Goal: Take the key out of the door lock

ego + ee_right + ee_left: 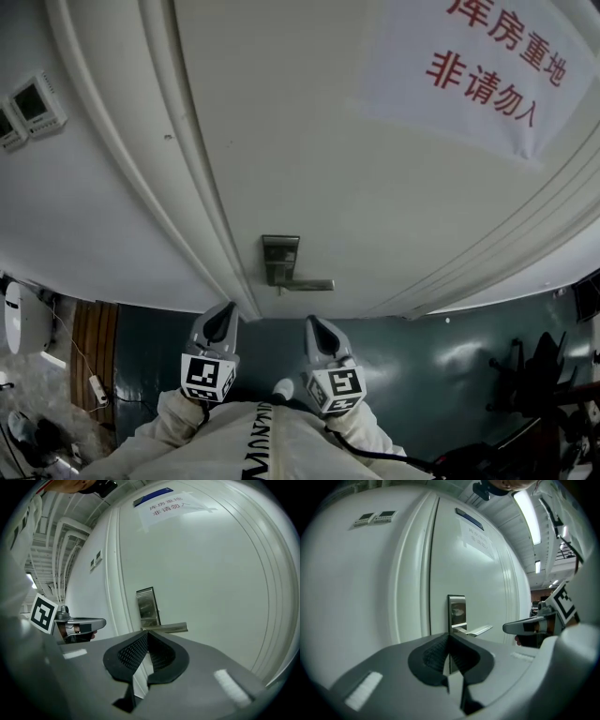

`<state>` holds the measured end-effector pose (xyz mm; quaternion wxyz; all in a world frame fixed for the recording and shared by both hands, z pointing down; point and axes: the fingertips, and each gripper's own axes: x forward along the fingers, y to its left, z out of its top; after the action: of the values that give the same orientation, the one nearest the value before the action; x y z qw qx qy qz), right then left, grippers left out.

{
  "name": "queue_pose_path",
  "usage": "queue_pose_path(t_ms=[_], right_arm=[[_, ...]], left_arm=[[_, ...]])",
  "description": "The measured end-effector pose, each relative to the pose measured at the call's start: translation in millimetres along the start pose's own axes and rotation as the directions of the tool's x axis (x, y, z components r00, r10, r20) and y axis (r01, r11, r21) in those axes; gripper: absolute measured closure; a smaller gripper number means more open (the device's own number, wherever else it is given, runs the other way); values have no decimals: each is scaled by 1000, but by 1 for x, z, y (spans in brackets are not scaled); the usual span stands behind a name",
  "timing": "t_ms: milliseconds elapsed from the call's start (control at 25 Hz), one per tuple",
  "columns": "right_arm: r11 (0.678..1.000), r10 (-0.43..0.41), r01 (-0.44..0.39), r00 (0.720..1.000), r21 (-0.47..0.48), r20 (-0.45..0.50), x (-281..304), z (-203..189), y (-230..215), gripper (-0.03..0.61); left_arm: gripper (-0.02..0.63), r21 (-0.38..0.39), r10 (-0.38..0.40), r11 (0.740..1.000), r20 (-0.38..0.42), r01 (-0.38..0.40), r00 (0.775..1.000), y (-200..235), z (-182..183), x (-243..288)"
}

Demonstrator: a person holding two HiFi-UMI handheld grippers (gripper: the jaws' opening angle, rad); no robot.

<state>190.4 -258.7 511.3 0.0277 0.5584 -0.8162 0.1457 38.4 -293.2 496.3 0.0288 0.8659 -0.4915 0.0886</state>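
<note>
I have my left claw (223, 317) and right claw (313, 328) pinched shut, both empty. The door handle (300, 282) sits ahead, between them.

**White panelled door and the floor below it, head view.** We took the door (309, 141) as the carrying face, set beside its moulded frame (178, 187). A brushed-metal lock plate (280, 253) stood upright on it near the door's left edge. A lever handle (314, 284) projected rightward from the plate's lower part. High on the door, well apart from the plate, a white paper notice (469, 66) with red characters lay flat against it. Below, we saw a dark green glossy floor (422, 366). At its left margin a white power strip (95, 385) with its cable lay beside a brown planked strip (91, 342). Dark frames (534, 375) at the right margin were too dim to identify.
</note>
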Motion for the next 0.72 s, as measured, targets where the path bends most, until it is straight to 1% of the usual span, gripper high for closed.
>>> queue_pose_path(t_ms=[120,240,480,600,720], right_arm=[[1000,3,-3,1000,-11,3,6,3,2,577],[1000,-8,8,1000,2,4,10,1,3,577],[998,-52,53,999,38,-6,12,-12,3,577],[991,-47,47,999,126,-8,19,-21,0,577],[971,-32,32,999,235,-5,26,-29,-2,577]], left_arm=[[615,-1,12,1000,-11,-12,1000,5,-1,-3],[615,-1,12,1000,-12,-12,1000,10,-2,-5],[615,3,-33,999,-4,33,999,13,-5,-7],[614,7,-46,999,4,46,999,15,-1,-7],[615,3,-55,999,5,55,998,15,-2,-9]])
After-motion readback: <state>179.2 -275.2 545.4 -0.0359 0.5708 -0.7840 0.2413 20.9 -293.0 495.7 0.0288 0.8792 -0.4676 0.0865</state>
